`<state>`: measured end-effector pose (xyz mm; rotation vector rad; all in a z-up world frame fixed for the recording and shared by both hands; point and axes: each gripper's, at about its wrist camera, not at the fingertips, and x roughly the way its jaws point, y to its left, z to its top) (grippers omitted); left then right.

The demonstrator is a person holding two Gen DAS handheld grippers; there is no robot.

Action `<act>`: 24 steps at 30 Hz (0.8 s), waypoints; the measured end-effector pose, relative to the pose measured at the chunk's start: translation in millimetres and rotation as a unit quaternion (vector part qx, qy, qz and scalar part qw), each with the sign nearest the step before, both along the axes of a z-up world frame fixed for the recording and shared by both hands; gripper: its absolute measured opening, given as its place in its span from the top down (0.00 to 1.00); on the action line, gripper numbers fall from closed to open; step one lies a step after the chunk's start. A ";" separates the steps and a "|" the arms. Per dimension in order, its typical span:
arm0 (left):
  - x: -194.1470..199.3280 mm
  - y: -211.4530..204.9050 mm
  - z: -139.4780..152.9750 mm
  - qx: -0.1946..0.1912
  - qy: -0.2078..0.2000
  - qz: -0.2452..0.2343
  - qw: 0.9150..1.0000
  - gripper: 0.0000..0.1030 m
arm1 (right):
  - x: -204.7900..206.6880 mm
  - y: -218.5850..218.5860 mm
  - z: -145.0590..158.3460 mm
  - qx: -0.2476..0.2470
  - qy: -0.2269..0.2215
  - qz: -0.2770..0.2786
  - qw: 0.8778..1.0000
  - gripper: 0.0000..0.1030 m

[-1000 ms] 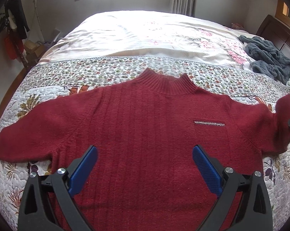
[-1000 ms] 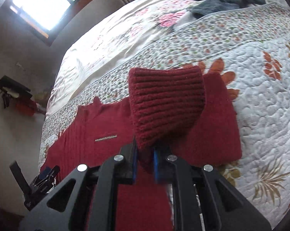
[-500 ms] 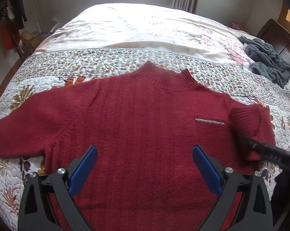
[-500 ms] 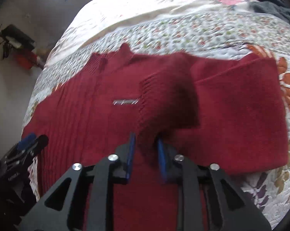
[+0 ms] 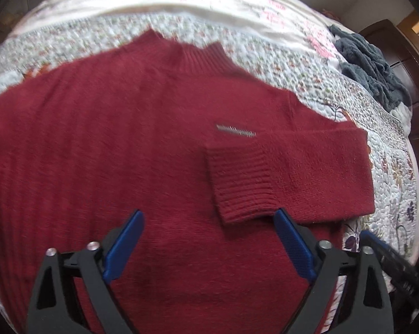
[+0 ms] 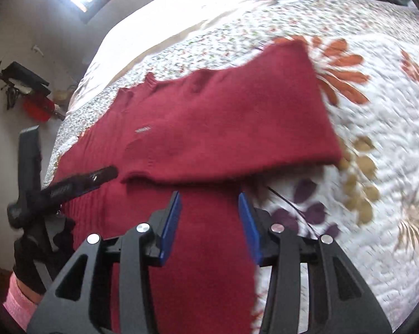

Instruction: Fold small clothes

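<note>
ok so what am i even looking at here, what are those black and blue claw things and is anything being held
Those claws are two hand-held grippers that a person carries, one in each hand, each with a fisheye camera looking along its blue-padded fingers. One picture comes from the left hand-held gripper, the other from the right hand-held gripper. Both are open and hold nothing. On the flowered quilt of a bed lies a red sweater, front up, with one sleeve folded across its chest. A grey garment lies bunched at the far side of the bed.
</note>
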<state>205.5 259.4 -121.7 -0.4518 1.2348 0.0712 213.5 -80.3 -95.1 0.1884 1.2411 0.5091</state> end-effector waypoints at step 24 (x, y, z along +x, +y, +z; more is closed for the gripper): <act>-28.3 102.2 58.2 -0.033 -0.130 0.118 0.984 0.95 | 3.7 -20.3 -3.8 -0.001 0.004 -0.034 0.999 0.57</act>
